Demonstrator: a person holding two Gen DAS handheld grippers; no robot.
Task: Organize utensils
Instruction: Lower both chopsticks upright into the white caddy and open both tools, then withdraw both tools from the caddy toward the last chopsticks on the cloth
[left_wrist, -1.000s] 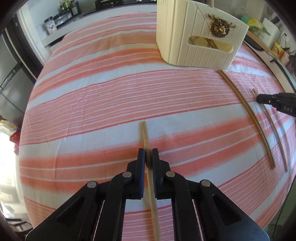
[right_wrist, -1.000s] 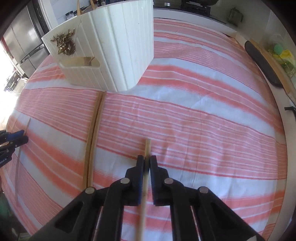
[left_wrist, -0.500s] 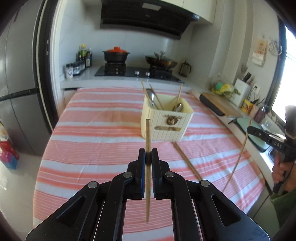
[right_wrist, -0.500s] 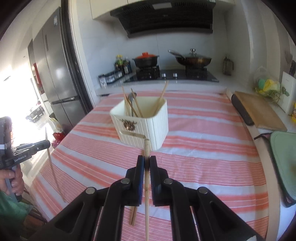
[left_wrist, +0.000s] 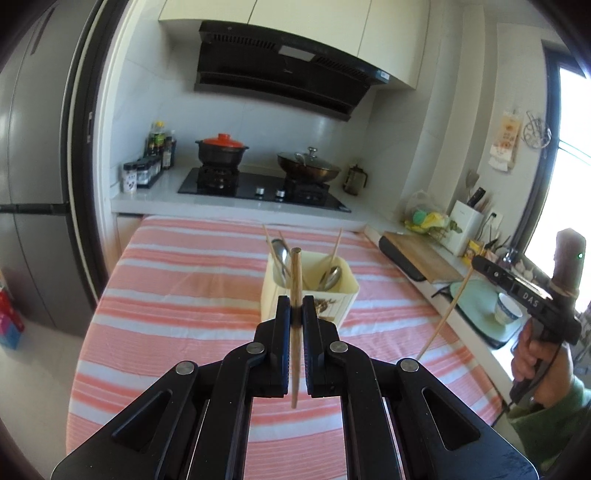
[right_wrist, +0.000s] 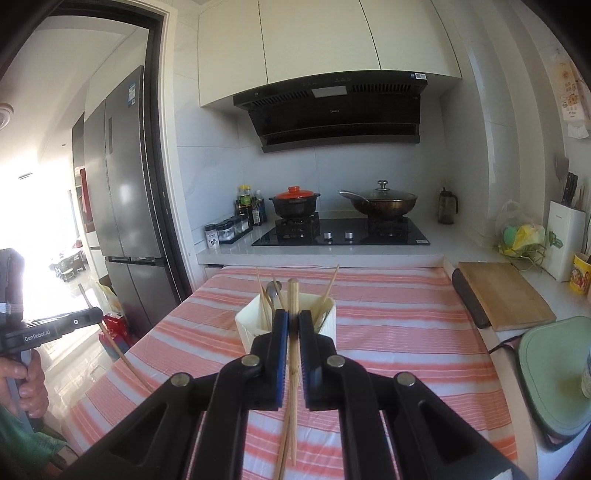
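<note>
The left hand-held gripper (left_wrist: 295, 314) is clamping a wooden chopstick (left_wrist: 294, 280) upright at lower centre of its view, and the right hand-held gripper (right_wrist: 293, 321) is pinching another chopstick (right_wrist: 293, 299) the same way. Just beyond both tips, the cream utensil holder (left_wrist: 343, 295) is standing on the striped counter (left_wrist: 177, 280), holding spoons and chopsticks. Two more chopsticks (right_wrist: 286, 435) are lying on the cloth beneath the right jaws. Behind, a red-lidded pot (right_wrist: 294, 202) and a lidded wok (right_wrist: 382, 201) are sitting on the stove.

1. On the black right gripper (left_wrist: 532, 306), seen from my left wrist camera, I read "DAS".
2. On the black left gripper (right_wrist: 48, 334), seen from my right wrist camera, I read "GenRobot.AI".
3. The black range hood (right_wrist: 332, 110) carries a small brand mark I cannot make out.
</note>
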